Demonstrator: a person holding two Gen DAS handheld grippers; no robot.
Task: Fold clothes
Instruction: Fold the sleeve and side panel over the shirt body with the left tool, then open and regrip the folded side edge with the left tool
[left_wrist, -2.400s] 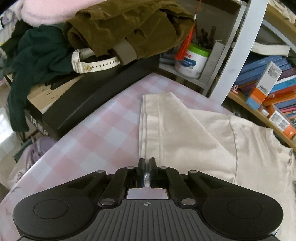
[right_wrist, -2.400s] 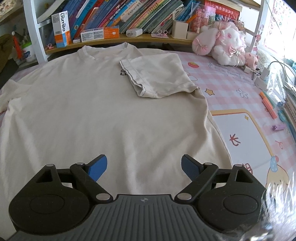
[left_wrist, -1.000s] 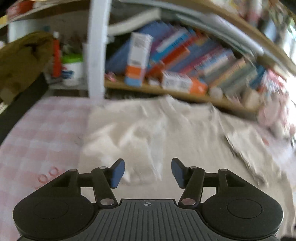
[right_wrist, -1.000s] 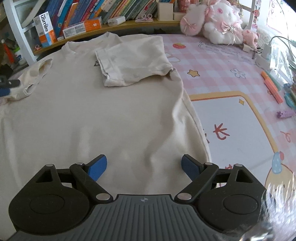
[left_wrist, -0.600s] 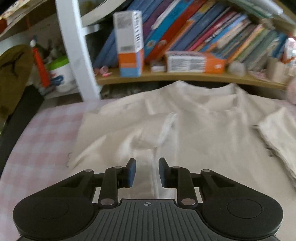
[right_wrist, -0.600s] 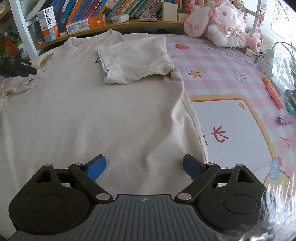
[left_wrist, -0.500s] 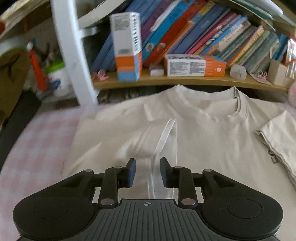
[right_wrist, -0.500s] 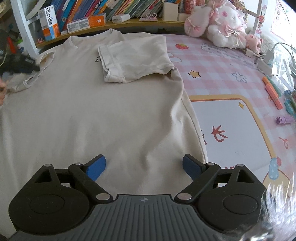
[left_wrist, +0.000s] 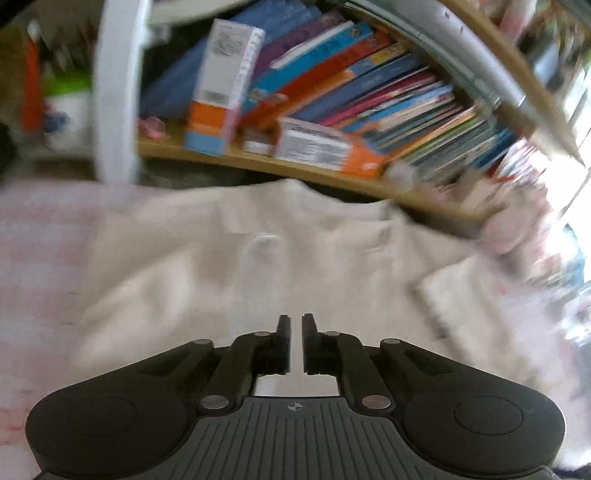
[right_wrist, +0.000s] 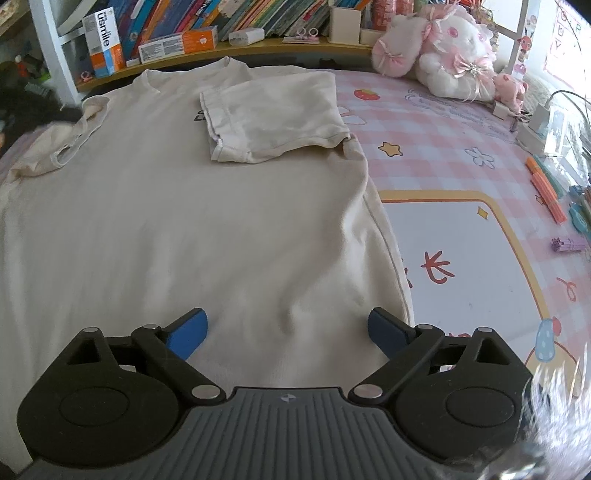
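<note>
A cream T-shirt (right_wrist: 184, 221) lies spread, front up, on the pink checked table cover (right_wrist: 443, 147). Its right sleeve (right_wrist: 273, 118) is folded in over the chest. The left sleeve (right_wrist: 70, 144) lies bunched at the far left. My left gripper (left_wrist: 296, 319) hovers over the blurred shirt (left_wrist: 332, 266) near the collar. Its jaws are closing to a narrow slit, with cream sleeve cloth showing between them. My right gripper (right_wrist: 288, 325) stands wide open just above the shirt's lower right part, with nothing pinched between its blue pads (right_wrist: 190, 330).
A bookshelf (right_wrist: 177, 40) full of books runs along the far edge, with an orange and white box (right_wrist: 105, 40) and a white upright (left_wrist: 118, 92). Plush toys (right_wrist: 439, 62) sit at the back right. Pens (right_wrist: 546, 192) and cables lie at the right edge.
The left jaws went from half open to a narrow slit around the sleeve's hem. The left view swung right toward the collar. The right gripper stayed put, open.
</note>
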